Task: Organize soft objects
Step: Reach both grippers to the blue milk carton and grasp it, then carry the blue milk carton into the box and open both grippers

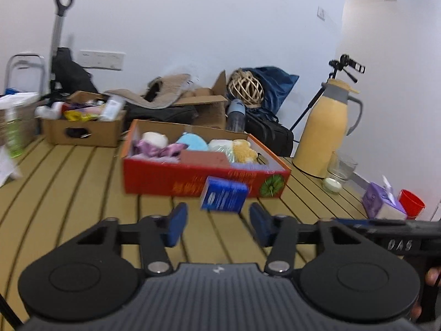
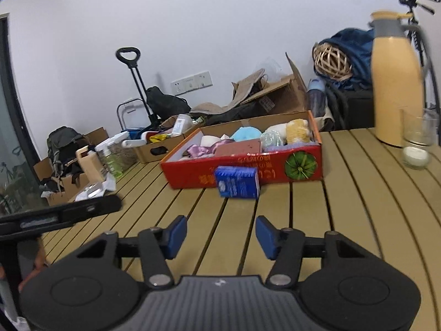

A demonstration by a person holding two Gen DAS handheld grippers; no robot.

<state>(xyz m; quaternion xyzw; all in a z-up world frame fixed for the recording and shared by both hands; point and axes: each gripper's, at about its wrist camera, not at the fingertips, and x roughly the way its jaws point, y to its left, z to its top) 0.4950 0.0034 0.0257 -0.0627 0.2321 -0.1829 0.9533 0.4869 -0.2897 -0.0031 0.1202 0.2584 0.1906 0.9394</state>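
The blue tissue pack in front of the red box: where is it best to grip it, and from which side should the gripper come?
Grip the blue tissue pack across its two short ends, coming from the near, open table side. It lies on the slatted table close to the red box, so the far side looks blocked. The left gripper, jaws open, seems nearest.

White characters reading roughly "0A6" are embossed on a black gripper body (image 1: pixel 399 244) at the right edge. Gold print on the red box (image 2: pixel 242 165) and the blue packet's (image 2: pixel 237 186) label are illegible.
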